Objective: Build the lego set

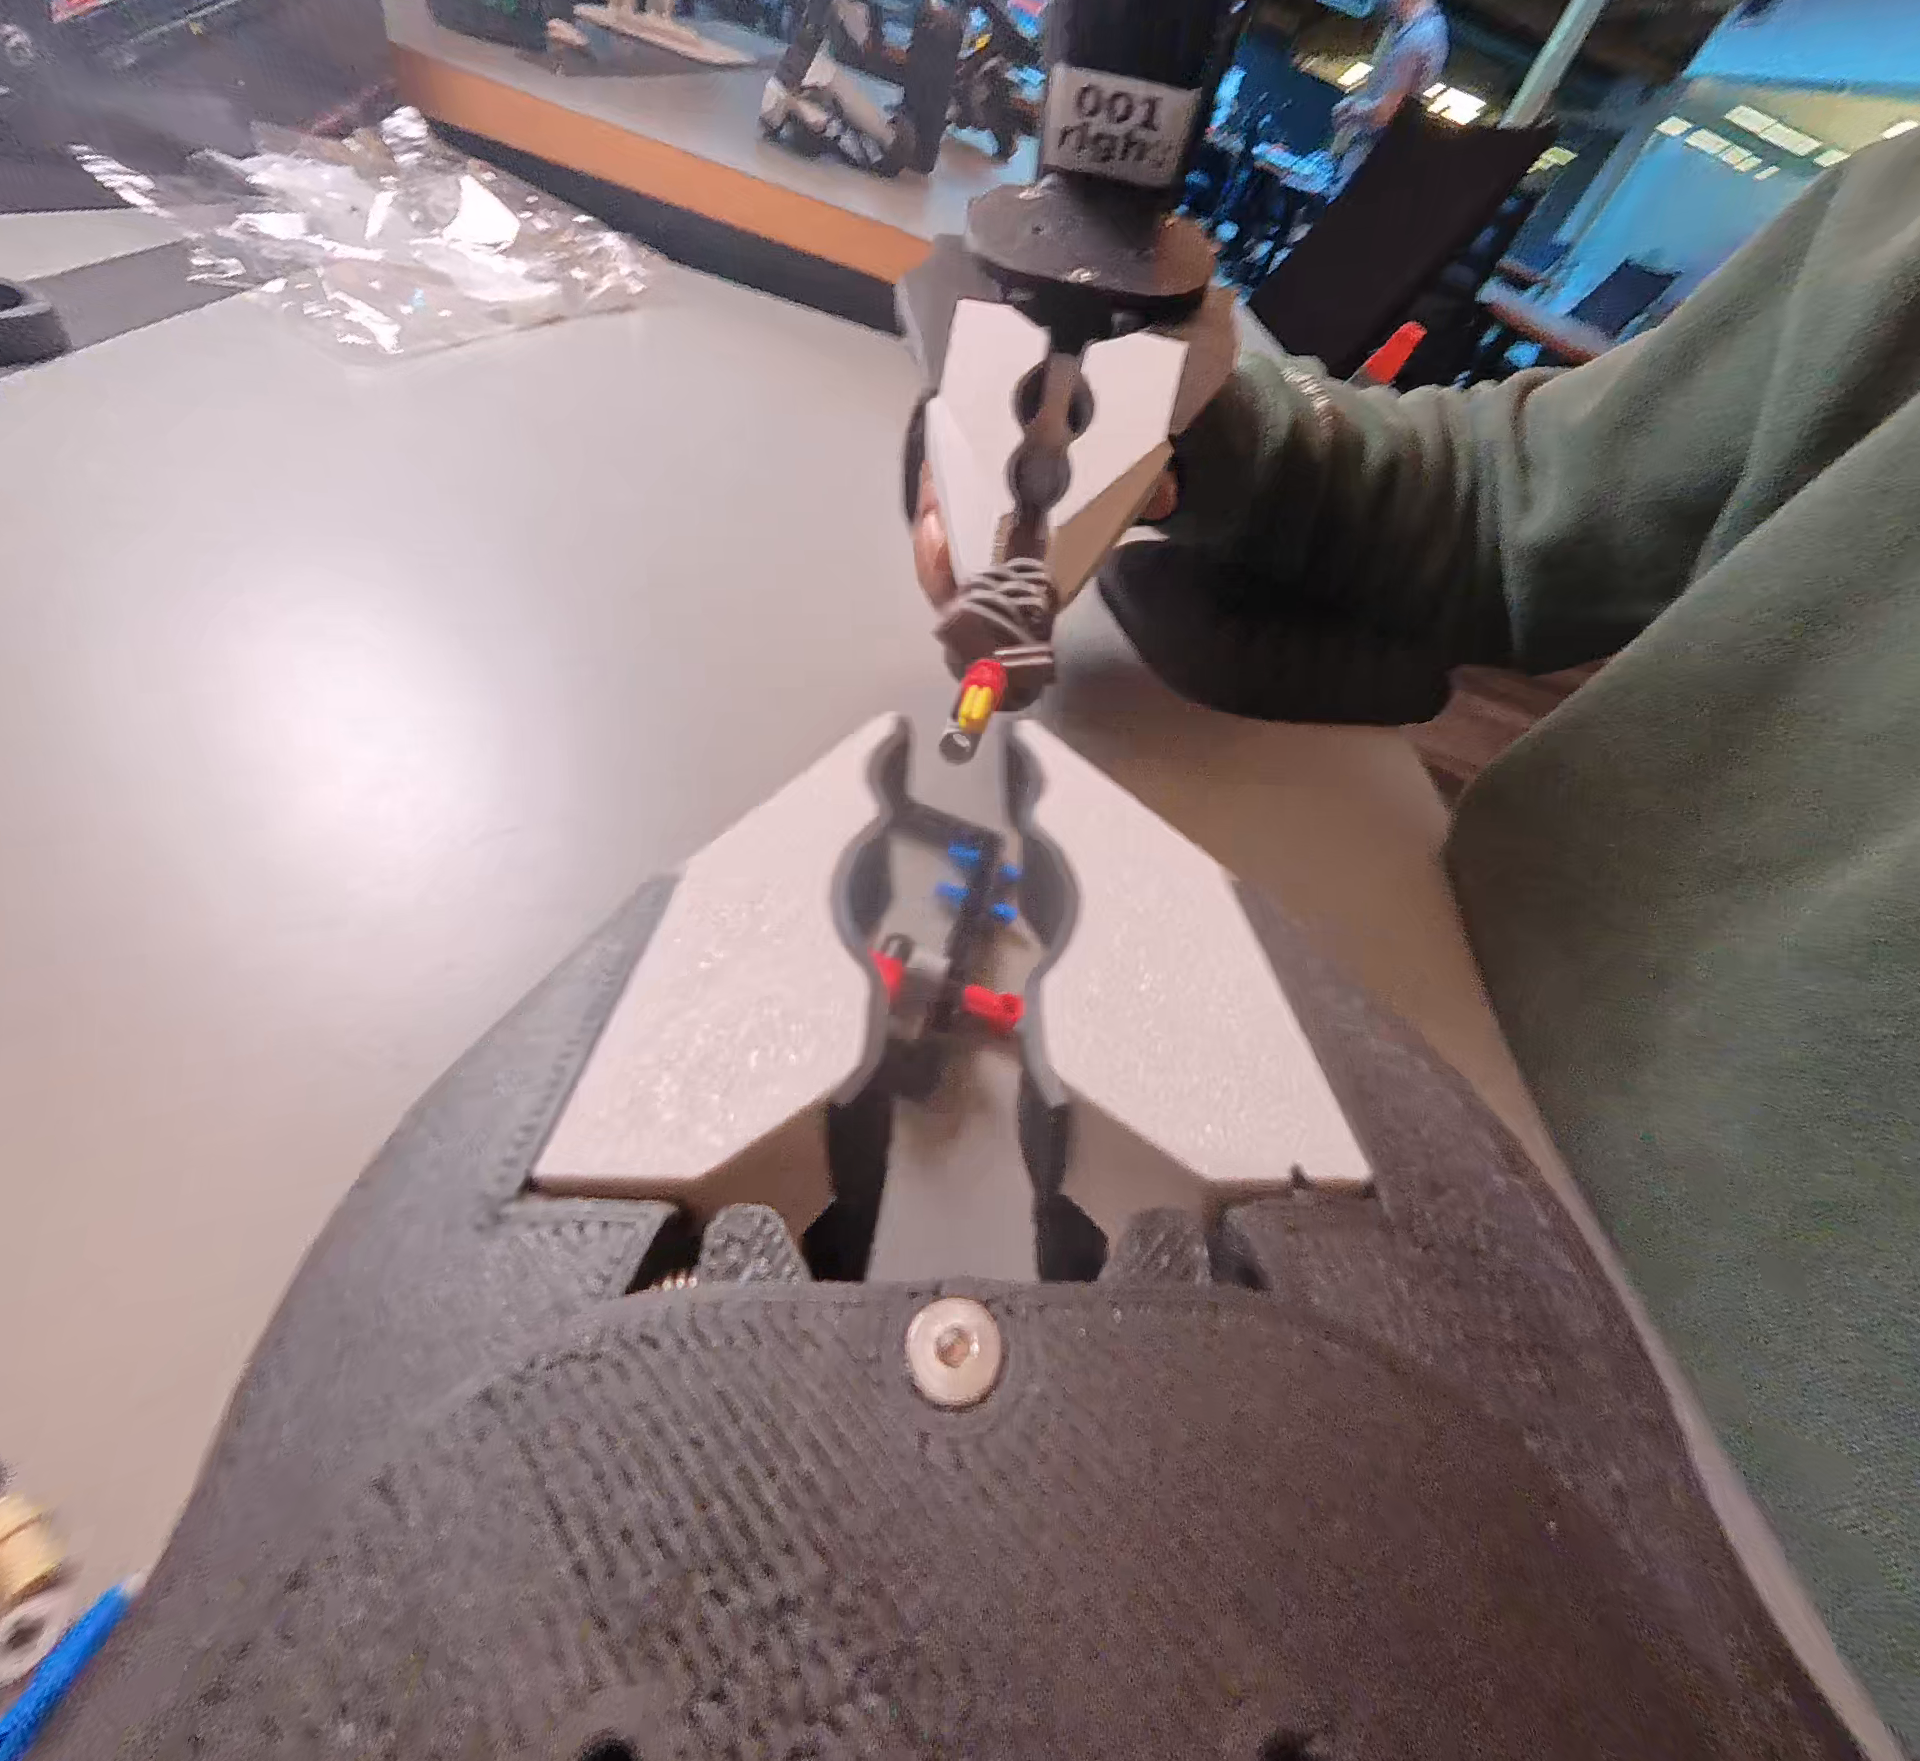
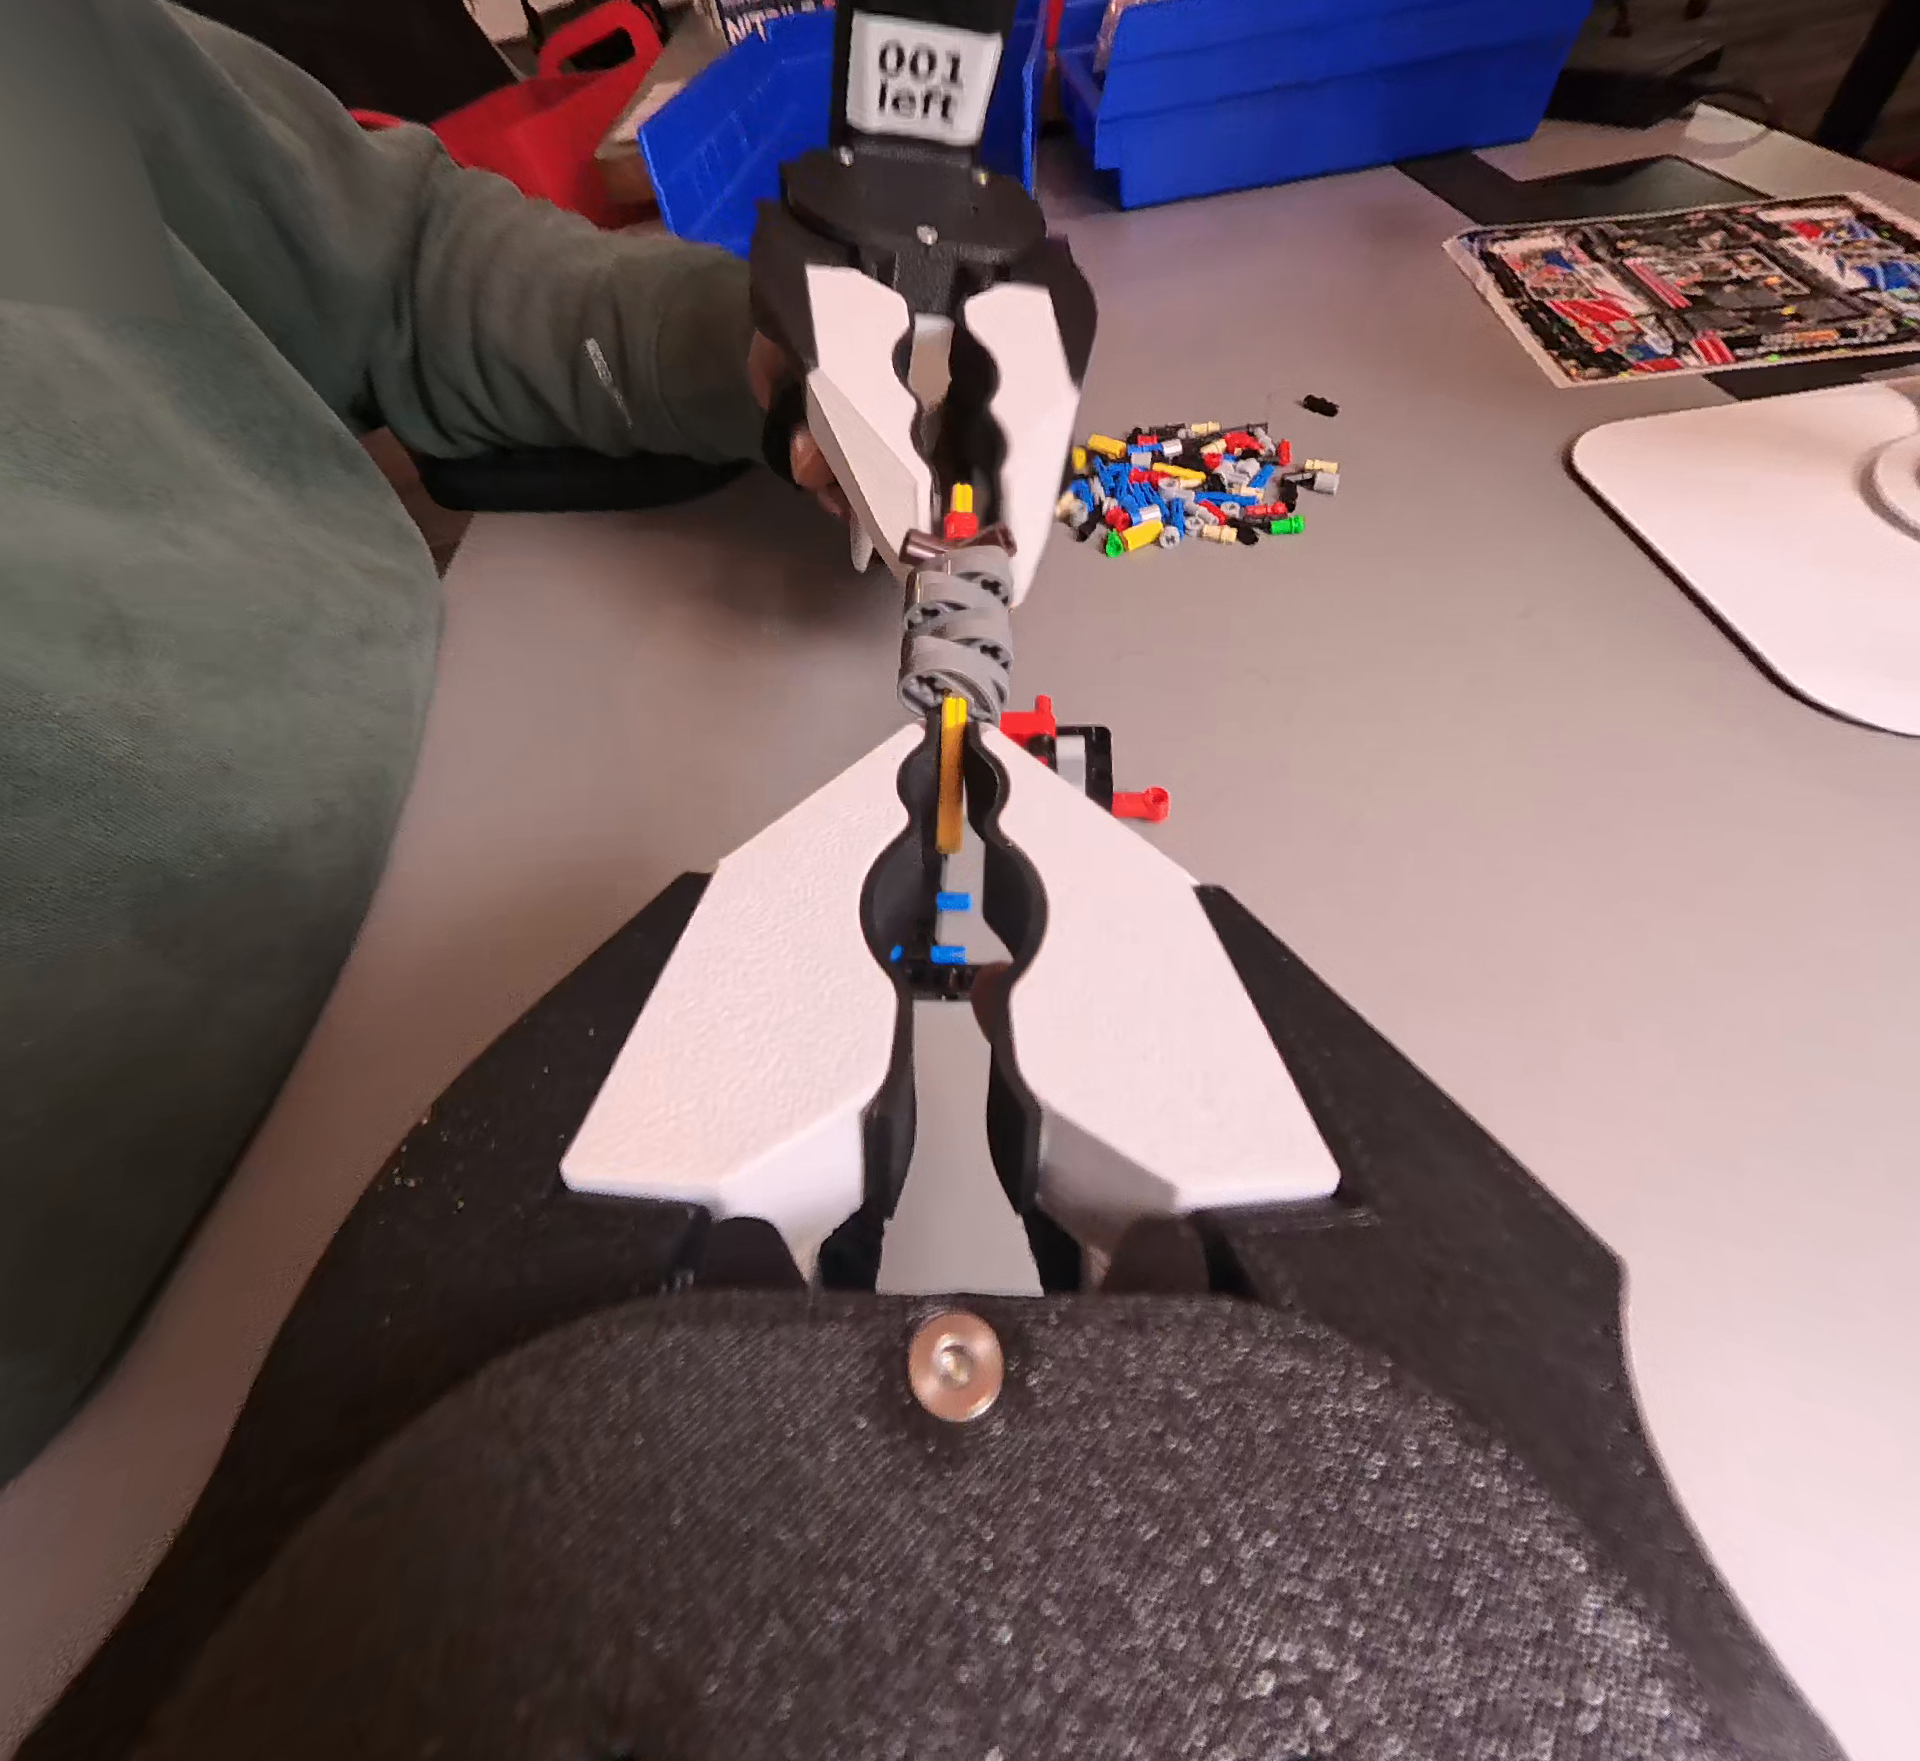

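Note:
My right gripper [image 2: 951,737] is shut on a yellow axle [image 2: 951,786] that carries a grey ribbed gear stack [image 2: 956,641], held above the table. In the left wrist view the right gripper [image 1: 1023,584] comes down from above with the gear stack [image 1: 1003,605], a red and yellow bush [image 1: 980,688] and the axle's dark end [image 1: 956,745]. My left gripper [image 1: 958,735] is narrowly open, its tips on either side of that dark end. A black and grey lego frame [image 2: 1086,761] with red and blue pins lies on the table below, also seen between my left fingers [image 1: 966,932].
A pile of small loose lego pieces [image 2: 1195,485] lies beyond the frame. A printed sheet [image 2: 1704,288] and a white flat stand base [image 2: 1766,548] are at the right. Blue bins [image 2: 1330,49] stand at the back. Empty plastic bags [image 1: 416,246] lie far left. Green sleeves [image 2: 312,309] flank the grippers. There is about 4 cm between the tips of the two grippers.

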A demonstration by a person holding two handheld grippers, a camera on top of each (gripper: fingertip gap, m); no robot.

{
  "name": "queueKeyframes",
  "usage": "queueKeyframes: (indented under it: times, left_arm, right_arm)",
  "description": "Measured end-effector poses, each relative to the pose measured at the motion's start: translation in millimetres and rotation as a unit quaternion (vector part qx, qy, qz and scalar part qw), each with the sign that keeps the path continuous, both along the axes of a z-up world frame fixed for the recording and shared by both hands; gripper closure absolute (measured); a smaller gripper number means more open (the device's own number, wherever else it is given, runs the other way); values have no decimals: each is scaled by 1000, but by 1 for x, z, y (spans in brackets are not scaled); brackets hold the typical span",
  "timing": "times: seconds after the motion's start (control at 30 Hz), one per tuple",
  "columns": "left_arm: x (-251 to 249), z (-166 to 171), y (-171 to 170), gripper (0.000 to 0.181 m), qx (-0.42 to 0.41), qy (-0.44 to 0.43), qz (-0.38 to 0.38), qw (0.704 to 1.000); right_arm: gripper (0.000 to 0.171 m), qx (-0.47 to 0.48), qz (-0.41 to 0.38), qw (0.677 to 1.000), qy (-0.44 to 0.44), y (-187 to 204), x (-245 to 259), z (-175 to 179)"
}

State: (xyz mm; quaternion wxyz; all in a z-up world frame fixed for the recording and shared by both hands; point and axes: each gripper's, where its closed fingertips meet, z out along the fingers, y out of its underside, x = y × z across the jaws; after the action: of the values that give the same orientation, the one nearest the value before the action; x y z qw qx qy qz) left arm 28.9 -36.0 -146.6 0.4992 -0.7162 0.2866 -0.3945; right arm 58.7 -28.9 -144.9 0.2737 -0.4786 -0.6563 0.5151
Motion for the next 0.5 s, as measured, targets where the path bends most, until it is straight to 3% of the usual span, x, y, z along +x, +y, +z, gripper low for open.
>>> queueKeyframes:
  times: [0.07, 0.17, 0.5]
  left_arm:
    - [-13, -8, 4, 137, 0, 37, 15, 999]
    - [-29, -32, 1, 123, -9, 109, 5, 994]
    - [-19, -62, -4, 142, 0, 208, -42, 977]
  right_arm:
    - [169, 18, -13, 999, -24, 6, 1, -9]
    - [169, 53, -21, 996, -67, 10, 6, -27]
    - [169, 79, -13, 987, -138, 7, 6, -61]
